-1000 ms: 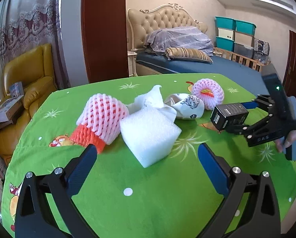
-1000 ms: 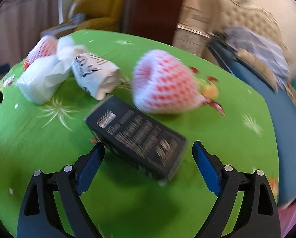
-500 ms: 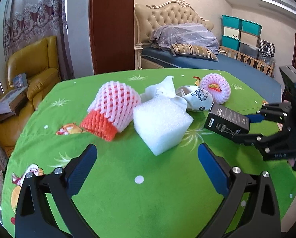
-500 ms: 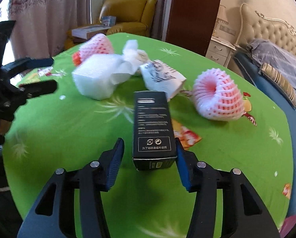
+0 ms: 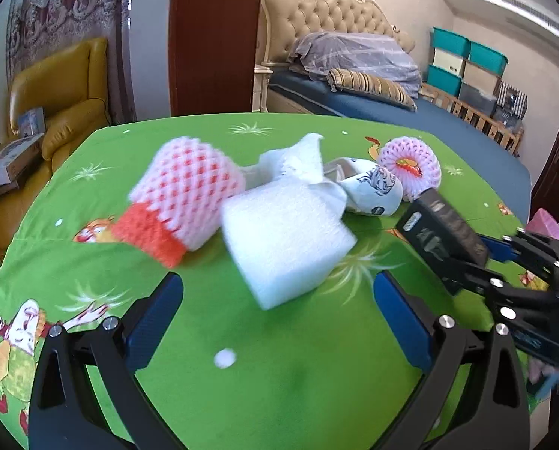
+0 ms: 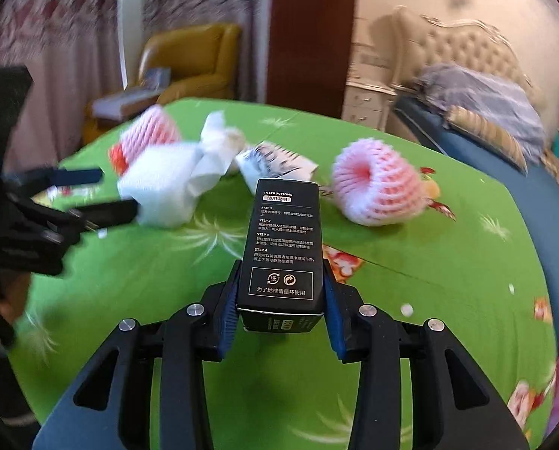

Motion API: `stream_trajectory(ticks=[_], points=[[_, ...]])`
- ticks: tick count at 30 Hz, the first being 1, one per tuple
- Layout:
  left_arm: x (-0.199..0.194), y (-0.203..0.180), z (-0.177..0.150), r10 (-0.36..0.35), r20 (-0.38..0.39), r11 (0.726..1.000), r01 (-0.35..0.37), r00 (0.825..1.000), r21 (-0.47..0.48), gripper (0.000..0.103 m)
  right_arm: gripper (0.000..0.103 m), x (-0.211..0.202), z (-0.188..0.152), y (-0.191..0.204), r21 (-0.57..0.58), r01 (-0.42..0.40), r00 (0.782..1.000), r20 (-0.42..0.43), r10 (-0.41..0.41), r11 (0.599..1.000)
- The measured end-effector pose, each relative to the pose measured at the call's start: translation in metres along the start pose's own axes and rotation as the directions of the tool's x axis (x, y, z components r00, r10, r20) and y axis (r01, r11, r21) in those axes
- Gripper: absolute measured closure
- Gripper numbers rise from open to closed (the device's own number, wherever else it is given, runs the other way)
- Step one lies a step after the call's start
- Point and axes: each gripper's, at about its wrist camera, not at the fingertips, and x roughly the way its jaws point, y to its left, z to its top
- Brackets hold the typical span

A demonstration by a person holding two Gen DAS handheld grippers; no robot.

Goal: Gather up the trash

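Fingers of right gripper (image 6: pixel 279 300), wide earlier, have just closed onto black box (image 6: pixel 285 247).

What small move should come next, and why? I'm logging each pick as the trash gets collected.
Probably lift the black box clear of the green table. The right claw has just been closing and its pads now press both sides of the box. No bin shows in either view. The left claw stands open before the white foam block.

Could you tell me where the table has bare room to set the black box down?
Bare cloth lies between the left gripper and the foam block, and near the table edge right of the black box. The far middle is crowded.
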Motion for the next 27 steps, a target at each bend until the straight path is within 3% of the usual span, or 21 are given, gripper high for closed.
stream_trajectory(ticks=[6, 8, 9, 10, 16, 23, 27], points=[[0.020, -0.015, 0.014, 0.117, 0.013, 0.993, -0.117, 0.993, 0.007, 0.006, 0.065, -0.013, -0.012, -0.005, 0.065, 0.001, 1.000, 0.018, -0.003, 0.998], [0.023, -0.014, 0.012, 0.100, 0.004, 0.995, -0.100, 0.995, 0.001, 0.021, 0.065, -0.018, -0.015, -0.006, 0.078, -0.004, 1.000, 0.027, 0.002, 0.997], [0.025, -0.012, 0.010, 0.082, -0.011, 0.997, -0.082, 0.997, -0.006, 0.037, 0.065, -0.019, -0.015, -0.006, 0.086, -0.006, 0.999, 0.034, 0.003, 0.996], [0.024, -0.011, 0.008, 0.069, -0.016, 0.998, -0.069, 0.998, -0.014, 0.038, 0.065, -0.020, -0.016, -0.008, 0.097, -0.006, 0.999, 0.038, 0.003, 0.995], [0.000, -0.003, -0.009, 0.053, 0.052, 0.999, -0.054, 0.997, 0.001, 0.040, 0.065, -0.018, -0.017, -0.009, 0.118, -0.012, 0.999, 0.042, 0.007, 0.993], [-0.013, 0.016, -0.023, 0.026, 0.047, 0.999, -0.024, 0.999, -0.039, 0.040, 0.065, -0.014, -0.016, -0.004, 0.109, -0.001, 1.000, 0.030, -0.002, 0.994], [-0.025, 0.012, -0.029, 0.000, 0.076, 1.000, 0.000, 0.997, -0.007, 0.040, 0.065, -0.015, -0.018, -0.011, 0.134, 0.006, 0.999, 0.033, -0.010, 0.991]])
